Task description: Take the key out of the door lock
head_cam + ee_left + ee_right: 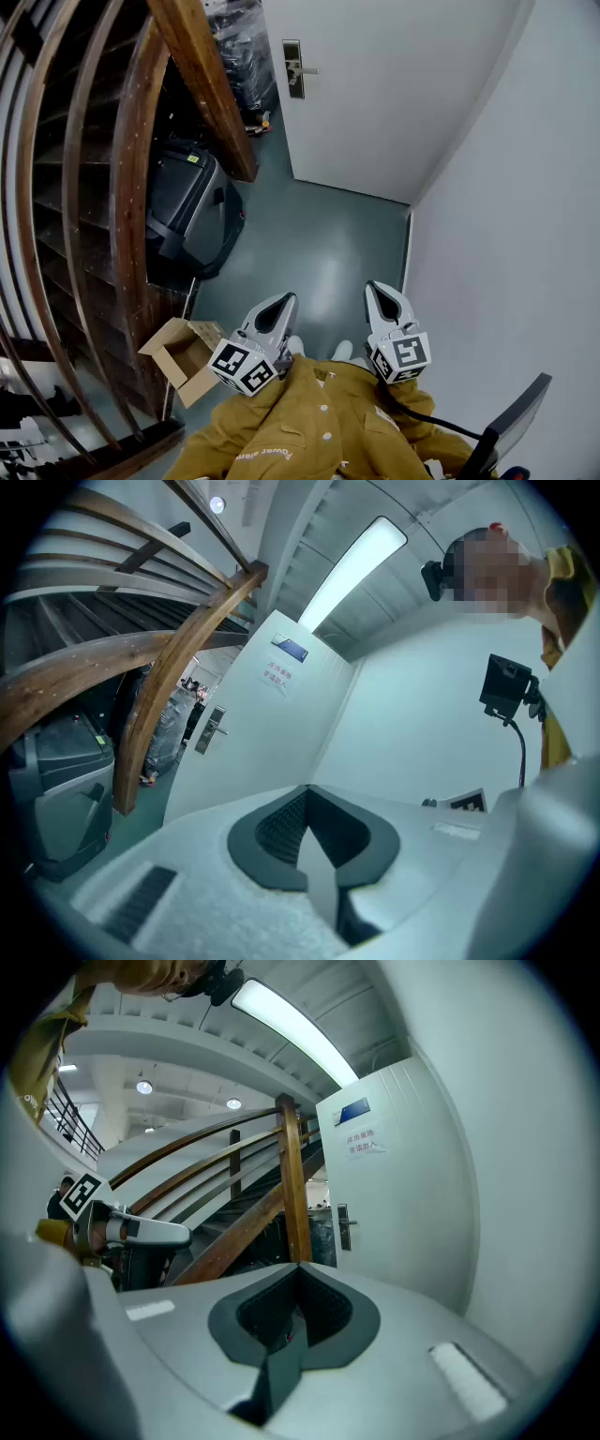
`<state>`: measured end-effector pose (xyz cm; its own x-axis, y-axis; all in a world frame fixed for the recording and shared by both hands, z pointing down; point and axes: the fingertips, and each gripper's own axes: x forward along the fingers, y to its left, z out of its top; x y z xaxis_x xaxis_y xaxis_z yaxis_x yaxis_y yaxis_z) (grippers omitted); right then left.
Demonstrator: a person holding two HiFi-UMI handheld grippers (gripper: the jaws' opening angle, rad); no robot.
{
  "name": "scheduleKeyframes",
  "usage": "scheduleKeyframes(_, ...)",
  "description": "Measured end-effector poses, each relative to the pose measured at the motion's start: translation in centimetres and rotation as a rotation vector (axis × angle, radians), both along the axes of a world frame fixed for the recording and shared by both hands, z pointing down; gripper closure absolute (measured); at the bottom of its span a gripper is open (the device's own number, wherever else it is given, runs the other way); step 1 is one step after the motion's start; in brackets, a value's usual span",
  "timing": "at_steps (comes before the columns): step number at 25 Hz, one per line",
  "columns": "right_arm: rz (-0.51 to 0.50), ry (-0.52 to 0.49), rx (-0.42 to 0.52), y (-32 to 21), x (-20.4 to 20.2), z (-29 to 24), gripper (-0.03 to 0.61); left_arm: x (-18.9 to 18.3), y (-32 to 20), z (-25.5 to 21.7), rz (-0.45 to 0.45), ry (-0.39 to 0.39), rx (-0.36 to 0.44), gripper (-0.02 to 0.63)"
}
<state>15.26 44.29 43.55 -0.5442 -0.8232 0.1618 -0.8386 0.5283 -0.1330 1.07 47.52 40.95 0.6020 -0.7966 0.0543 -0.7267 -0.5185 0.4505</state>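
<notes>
Mustard jacket [319, 427] with white buttons; grey left tongs [284, 300] and right tongs [373, 287], each bearing a black-and-white marker cube [242, 366]

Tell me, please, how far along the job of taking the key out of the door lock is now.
Done: nothing yet. The door stands across a stretch of floor, and its lock plate is too small to show a key. In hand: nothing; the left gripper and the right gripper are both shut and empty. Left: approach the door, open one gripper, grip the key and draw it out.
</notes>
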Motion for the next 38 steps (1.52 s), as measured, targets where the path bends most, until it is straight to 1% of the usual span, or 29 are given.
scheduleKeyframes(11,-0.005,0.014,-0.002,-0.2,-0.5,0.5,0.572,0.0,-0.4,0.2,0.012,0.001,0.001,0.617)
scheduleKeyframes(13,-0.015,-0.012,0.012,-0.3,-0.9,-0.1,0.572,-0.1,-0.6,0.2,0.022,-0.01,0.003,0.617)
scheduleKeyframes(16,-0.051,-0.113,0.006,-0.5,-1.8,-0.7,0.571,-0.6,-0.7,0.3,0.028,-0.016,0.003,0.617)
scheduleKeyframes(18,-0.067,-0.149,0.01,-0.7,-2.7,-0.9,0.571,-1.5,-0.8,0.3,0.027,-0.018,0.003,0.617)
scheduleKeyframes(21,-0.045,-0.111,0.025,-1.5,-4.0,-0.6,0.571,-3.7,-1.3,0.5,0.024,-0.016,0.002,0.617)
scheduleKeyframes(23,-0.023,-0.107,0.023,-2.4,-5.0,-0.5,0.571,-5.5,-2.1,0.7,0.025,-0.011,-0.004,0.617)
scheduleKeyframes(27,0.018,-0.084,0.027,-4.5,-6.8,-0.4,0.571,-8.1,-4.3,0.7,0.061,-0.012,-0.001,0.617)
scheduleKeyframes(32,0.065,-0.072,0.009,-6.7,-7.7,0.3,0.572,-9.6,-7.2,0.7,0.105,-0.02,-0.005,0.617)
scheduleKeyframes(35,0.071,-0.072,-0.007,-8.3,-7.8,0.7,0.572,-10.2,-9.0,0.9,0.1,-0.012,-0.018,0.617)
scheduleKeyframes(38,0.072,-0.071,-0.009,-11.1,-7.5,0.8,0.571,-10.3,-11.7,1.1,0.089,-0.004,-0.021,0.617)
